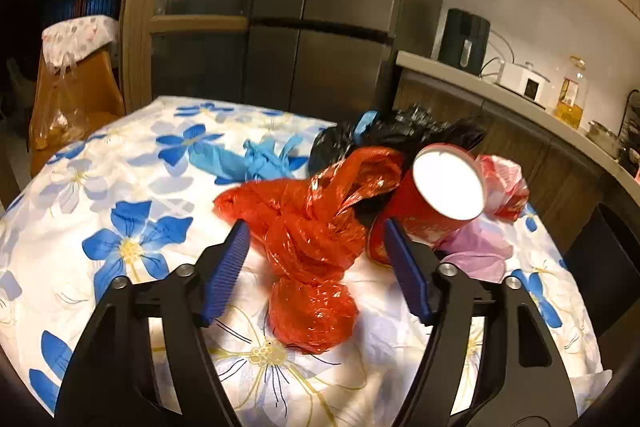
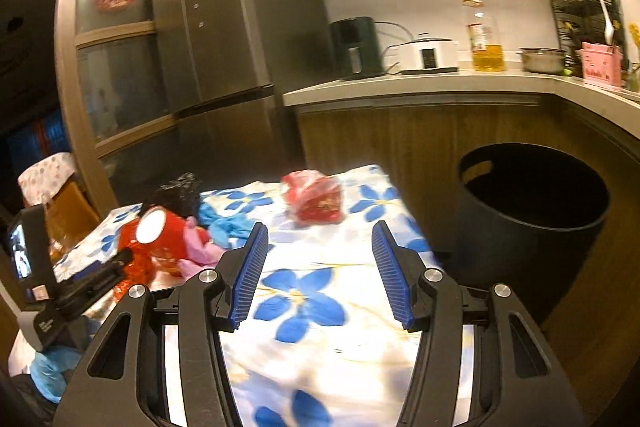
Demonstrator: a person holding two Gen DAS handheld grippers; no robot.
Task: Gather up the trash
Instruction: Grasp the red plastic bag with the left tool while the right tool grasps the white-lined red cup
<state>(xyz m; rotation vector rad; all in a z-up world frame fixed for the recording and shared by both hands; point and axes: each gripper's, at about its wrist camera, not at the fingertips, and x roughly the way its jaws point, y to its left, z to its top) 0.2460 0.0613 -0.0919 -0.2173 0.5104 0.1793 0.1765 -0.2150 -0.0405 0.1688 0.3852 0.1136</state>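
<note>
Where right wrist looks, black bin [image 2: 532,223] (floor-standing)

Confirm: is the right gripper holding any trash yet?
No. The right gripper stands open above bare tablecloth, nothing between its pads.

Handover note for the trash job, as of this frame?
Left gripper: open, jaws straddling the knotted red bag, no grip yet.
Right gripper: open, empty, pointed toward the red-and-clear wrapper.
On the table: red cup on its side, blue gloves, black bag, pink bag.
Black bin stands beside the table; contents not visible.
Left: all of it.
</note>
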